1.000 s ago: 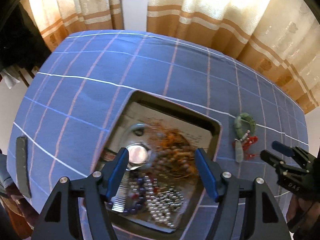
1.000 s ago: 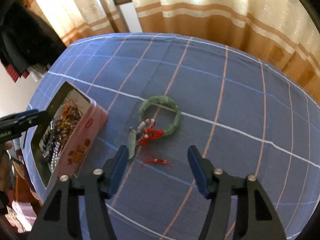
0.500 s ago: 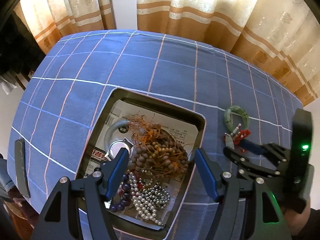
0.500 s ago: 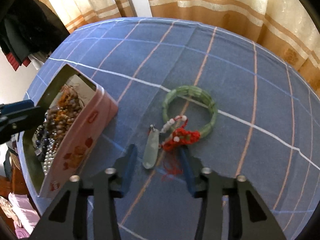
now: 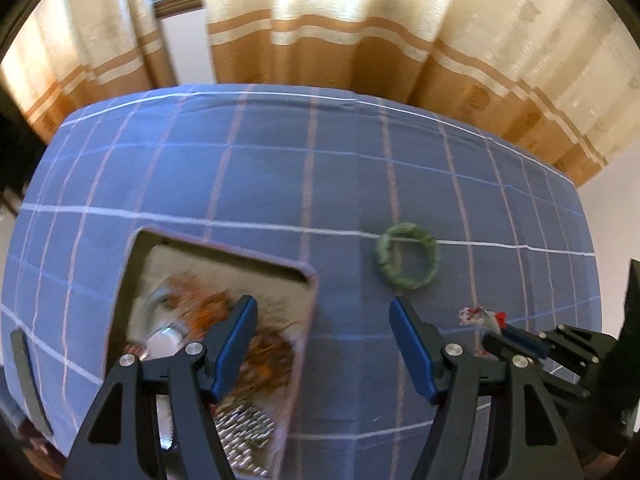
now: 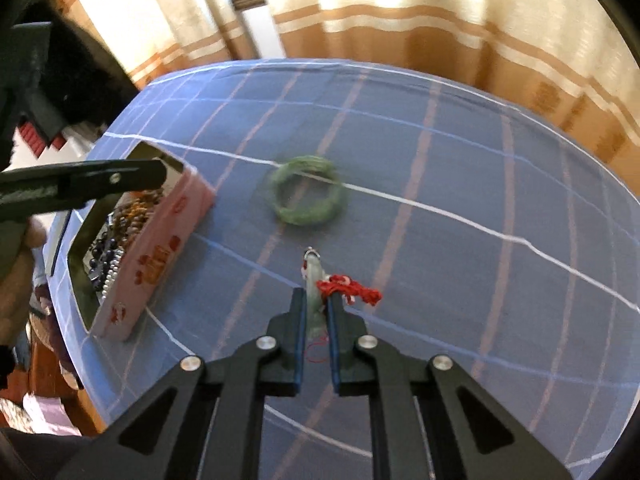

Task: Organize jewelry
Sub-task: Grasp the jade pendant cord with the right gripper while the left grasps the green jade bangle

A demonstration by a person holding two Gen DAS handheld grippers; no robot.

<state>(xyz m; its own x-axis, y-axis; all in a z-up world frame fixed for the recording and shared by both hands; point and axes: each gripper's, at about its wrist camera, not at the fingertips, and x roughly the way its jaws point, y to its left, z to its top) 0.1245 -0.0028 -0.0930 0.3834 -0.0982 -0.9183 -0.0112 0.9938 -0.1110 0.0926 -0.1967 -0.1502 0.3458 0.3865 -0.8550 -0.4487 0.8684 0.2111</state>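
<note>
Step in hand: picking up. Right tool (image 6: 316,312) pinched tight on the pale green pendant (image 6: 314,292), red cord (image 6: 352,290) bunched at the tips and hanging off to one side. Pendant looks lifted off the blue checked cloth on the bench (image 6: 480,160), though hard to be sure.

Green bangle (image 6: 306,196) lying flat on the cloth, near the middle of the bench, just past the pendant and apart from it. Pink tin (image 6: 160,248) sitting by the left edge of the bench, full of beads and pearls.

Left tool (image 5: 322,336) spread wide, holding nothing, hanging above the right rim of the tin (image 5: 308,308).

Next move, as a guess: carry the pendant left, over the tin, then let go so the cord drops inside too and does not catch on the rim. Bangle waiting for its turn after that.

From the right wrist: the grip on the pendant, up close, and the painted side of the tin. From the left wrist: down into the tin, a blurry heap of brown beads (image 5: 264,356) and silver ones, plus the right tool (image 5: 500,330) off to the side with a bit of red and white at its tip. Pendant itself too small to make out there.
</note>
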